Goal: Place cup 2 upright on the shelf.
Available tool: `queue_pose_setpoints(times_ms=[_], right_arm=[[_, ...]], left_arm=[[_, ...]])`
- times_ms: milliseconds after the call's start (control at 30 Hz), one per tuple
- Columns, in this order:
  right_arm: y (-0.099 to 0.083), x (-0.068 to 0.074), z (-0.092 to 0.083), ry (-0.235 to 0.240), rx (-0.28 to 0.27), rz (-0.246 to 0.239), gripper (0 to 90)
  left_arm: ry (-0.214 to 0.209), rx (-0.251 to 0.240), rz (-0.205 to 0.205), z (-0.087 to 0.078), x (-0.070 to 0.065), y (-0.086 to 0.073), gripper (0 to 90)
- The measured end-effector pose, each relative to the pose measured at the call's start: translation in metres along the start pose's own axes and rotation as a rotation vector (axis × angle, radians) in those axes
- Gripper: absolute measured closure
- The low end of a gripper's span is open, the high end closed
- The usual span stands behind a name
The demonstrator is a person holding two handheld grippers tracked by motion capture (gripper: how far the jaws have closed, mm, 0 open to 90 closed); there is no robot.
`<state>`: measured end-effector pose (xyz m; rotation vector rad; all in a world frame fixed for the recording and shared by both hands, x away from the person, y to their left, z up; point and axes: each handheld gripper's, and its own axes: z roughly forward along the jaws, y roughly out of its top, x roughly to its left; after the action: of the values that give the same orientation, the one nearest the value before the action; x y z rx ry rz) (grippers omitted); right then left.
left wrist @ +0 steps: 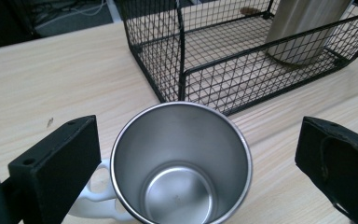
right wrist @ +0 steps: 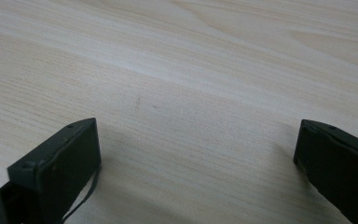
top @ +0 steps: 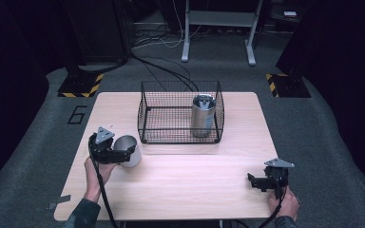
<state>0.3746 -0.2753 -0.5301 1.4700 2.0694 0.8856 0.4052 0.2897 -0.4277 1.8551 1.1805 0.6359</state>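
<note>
High view first: we see a pale wooden table [top: 180, 185] on a grey carpeted floor [top: 328, 142], with a person's two forearms coming in from the bottom edge. Toward the far side of the table stands a black wire basket [top: 164, 118]. Inside it, at its right end, a tall metal canister [top: 203, 115] stands upright.

At the left, the left gripper [top: 123, 153] sits around a steel mug [top: 127, 149], which stands on the table just in front of the basket's near left corner. In the left gripper view we look down into the mug [left wrist: 182, 163]: its round rim lies between the two black jaws, which stand wide apart, with a clear gap on each side, so they do not touch it. A white handle [left wrist: 95, 198] sticks out from the mug toward the left jaw. Behind the mug we see the basket [left wrist: 214, 79] and the lower part of the canister [left wrist: 303, 28].

At the near right corner of the table, well apart from everything else, the right gripper [top: 254, 180] is held low over bare wood. In the right gripper view its jaws also stand wide apart, with nothing between them but the table [right wrist: 191, 93].
</note>
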Motion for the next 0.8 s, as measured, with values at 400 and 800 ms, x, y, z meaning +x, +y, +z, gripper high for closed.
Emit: queue_pose_setpoints(times_ms=[400, 800], right_arm=[[0.000, 0.000, 0.000, 0.000, 0.000, -0.001, 0.0], [0.000, 0.000, 0.000, 0.000, 0.000, -0.001, 0.0]], left_arm=[[0.001, 0.055, 0.014, 0.021, 0.004, -0.005, 0.0], [0.009, 0.086, 0.030, 0.034, 0.003, -0.009, 2.0]])
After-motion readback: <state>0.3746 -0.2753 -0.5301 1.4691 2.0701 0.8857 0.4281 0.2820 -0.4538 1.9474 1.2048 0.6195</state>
